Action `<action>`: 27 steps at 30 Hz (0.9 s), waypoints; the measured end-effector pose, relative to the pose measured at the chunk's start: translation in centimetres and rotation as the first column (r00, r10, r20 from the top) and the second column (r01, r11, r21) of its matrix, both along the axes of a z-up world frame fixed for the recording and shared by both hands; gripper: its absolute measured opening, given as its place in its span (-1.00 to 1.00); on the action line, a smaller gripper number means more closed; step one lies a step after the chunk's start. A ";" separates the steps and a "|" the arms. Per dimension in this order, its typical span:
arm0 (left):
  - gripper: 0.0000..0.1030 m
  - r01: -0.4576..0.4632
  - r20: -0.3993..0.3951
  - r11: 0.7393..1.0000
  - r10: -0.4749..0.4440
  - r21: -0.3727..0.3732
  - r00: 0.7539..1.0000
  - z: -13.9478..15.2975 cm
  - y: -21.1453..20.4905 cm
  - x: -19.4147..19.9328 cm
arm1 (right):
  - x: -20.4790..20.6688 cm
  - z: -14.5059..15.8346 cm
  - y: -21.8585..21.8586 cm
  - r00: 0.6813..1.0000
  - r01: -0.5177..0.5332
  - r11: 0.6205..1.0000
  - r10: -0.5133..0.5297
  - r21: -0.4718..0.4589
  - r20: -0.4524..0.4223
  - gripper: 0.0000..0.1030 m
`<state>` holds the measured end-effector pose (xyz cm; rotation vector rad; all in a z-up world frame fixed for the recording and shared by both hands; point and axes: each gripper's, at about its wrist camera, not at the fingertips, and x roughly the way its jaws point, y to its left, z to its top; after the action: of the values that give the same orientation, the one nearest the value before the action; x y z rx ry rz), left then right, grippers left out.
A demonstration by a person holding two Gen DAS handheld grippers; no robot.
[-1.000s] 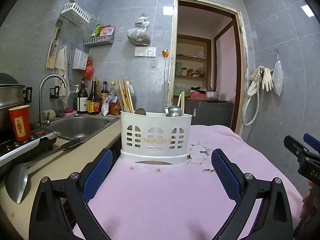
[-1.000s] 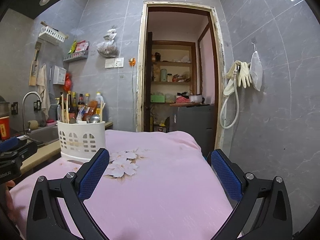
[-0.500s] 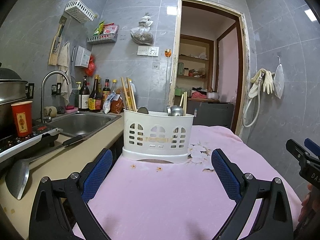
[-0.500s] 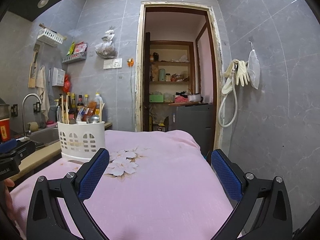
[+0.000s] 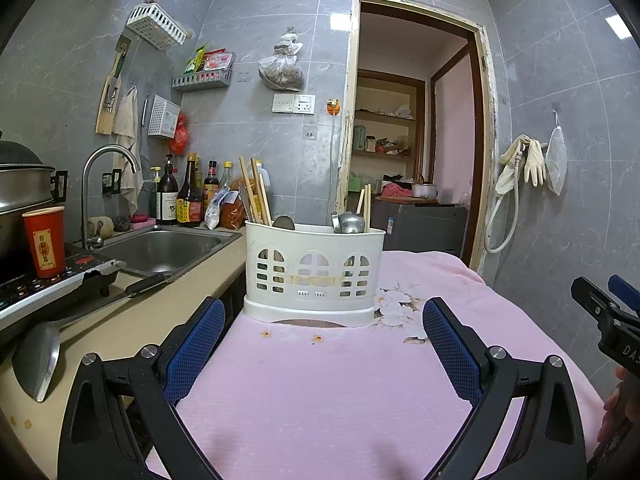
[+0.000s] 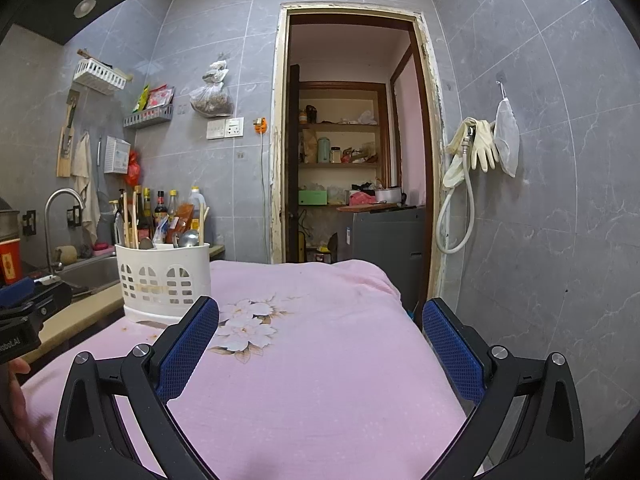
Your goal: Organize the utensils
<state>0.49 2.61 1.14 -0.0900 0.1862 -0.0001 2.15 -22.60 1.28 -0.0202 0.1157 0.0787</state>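
The white utensil holder (image 5: 314, 276) stood upright on the pink cloth (image 5: 340, 392) that covered the desk, right at its far left edge, next to the sink (image 5: 160, 248). Chopsticks (image 5: 254, 192) and spoons (image 5: 352, 223) stuck straight up out of it, with their long way pointing up.

The left gripper (image 5: 323, 344) faced the holder head on. The holder sat straight ahead of it, near but not touching, in line with the gap between its jaws. Those jaws were spread wide and held nothing.

The right gripper (image 6: 320, 344) pointed more at the doorway (image 6: 352, 140). From there the holder (image 6: 164, 276) was off to the left and farther away. Its jaws were spread wide too, and they were empty.

So the left gripper looked nearer and better placed to reach the holder first. No loose utensil lay on the cloth.
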 end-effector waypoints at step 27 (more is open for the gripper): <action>0.89 0.003 -0.008 1.000 -0.003 -0.002 1.000 -0.2 0.1 0.1 | -0.4 0.1 0.1 1.000 0.001 1.000 -0.001 0.002 -0.004 1.00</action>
<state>0.62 2.68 0.94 -0.0920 0.1941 -0.0029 1.79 -22.52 1.37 -0.0177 0.1198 0.0778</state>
